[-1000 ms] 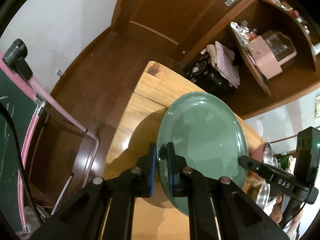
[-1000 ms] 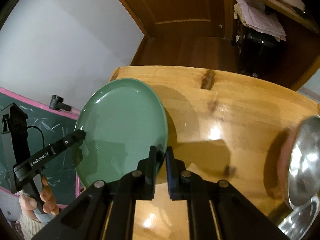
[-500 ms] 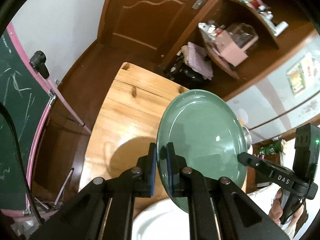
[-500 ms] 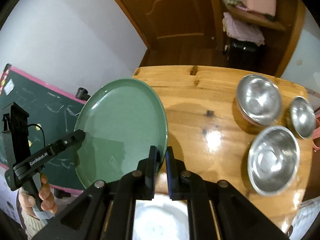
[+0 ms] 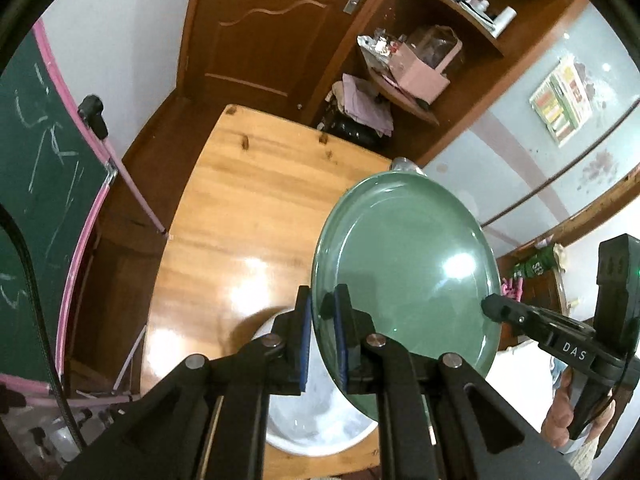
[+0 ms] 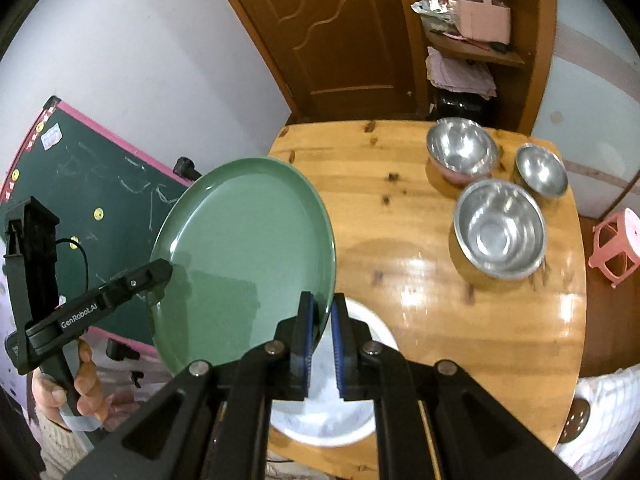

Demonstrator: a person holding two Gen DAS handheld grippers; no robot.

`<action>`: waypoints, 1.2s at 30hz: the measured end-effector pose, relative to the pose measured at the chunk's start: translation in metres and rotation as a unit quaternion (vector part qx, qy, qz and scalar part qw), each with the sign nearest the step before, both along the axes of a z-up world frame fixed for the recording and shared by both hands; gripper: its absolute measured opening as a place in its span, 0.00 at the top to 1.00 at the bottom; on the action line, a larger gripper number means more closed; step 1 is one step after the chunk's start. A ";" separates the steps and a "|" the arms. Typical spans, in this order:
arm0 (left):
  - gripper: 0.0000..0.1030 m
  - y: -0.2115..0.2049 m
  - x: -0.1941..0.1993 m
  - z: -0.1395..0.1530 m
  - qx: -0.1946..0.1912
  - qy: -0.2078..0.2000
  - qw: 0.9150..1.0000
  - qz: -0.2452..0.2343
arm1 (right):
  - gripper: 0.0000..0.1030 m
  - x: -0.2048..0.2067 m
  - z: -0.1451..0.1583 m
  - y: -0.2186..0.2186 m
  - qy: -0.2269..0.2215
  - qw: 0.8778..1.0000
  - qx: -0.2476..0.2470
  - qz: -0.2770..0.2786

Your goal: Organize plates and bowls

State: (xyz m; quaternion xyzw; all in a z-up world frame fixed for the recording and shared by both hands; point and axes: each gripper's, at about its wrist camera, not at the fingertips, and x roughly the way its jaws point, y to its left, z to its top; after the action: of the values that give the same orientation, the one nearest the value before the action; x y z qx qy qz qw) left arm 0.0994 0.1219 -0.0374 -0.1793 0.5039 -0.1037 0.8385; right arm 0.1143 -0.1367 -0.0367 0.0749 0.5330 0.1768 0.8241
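Observation:
A large green plate [image 5: 408,280] [image 6: 244,252] hangs in the air above the wooden table [image 5: 256,208] [image 6: 400,216], held by both grippers on opposite rims. My left gripper [image 5: 322,340] is shut on the plate's near rim in the left wrist view. My right gripper [image 6: 322,340] is shut on the other rim. A white plate [image 5: 320,428] [image 6: 324,408] lies on the table below the grippers, partly hidden by them. Three steel bowls [image 6: 500,228] stand at the table's right side in the right wrist view.
A green chalkboard with a pink frame [image 5: 40,200] [image 6: 92,200] stands left of the table. A brown door [image 5: 272,28] and cluttered shelves [image 5: 420,68] lie beyond the far edge. A pink stool [image 6: 616,248] stands on the floor at the right.
Both grippers have risen and drawn back with the green plate. The white plate and the steel bowls have come into view, and more of the table shows.

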 end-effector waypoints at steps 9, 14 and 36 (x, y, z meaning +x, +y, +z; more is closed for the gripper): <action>0.91 -0.017 -0.048 -0.065 0.015 0.022 1.000 -0.012 | 0.92 -0.058 -0.059 -0.013 0.000 1.000 -0.003 -0.021; 0.90 -0.022 -0.058 -0.119 0.023 0.060 0.998 -0.006 | 0.92 -0.074 -0.104 -0.012 0.012 0.999 -0.022 -0.024; 0.89 -0.038 -0.052 -0.180 0.082 0.099 0.992 -0.009 | 0.91 -0.077 -0.173 -0.004 0.042 0.997 -0.060 -0.021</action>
State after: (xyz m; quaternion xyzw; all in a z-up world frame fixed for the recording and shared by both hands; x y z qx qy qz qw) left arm 0.0478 0.0835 -0.2177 -0.1148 0.5926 -0.0513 0.7956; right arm 0.0372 -0.1409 -0.2093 0.0436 0.5752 0.1238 0.8074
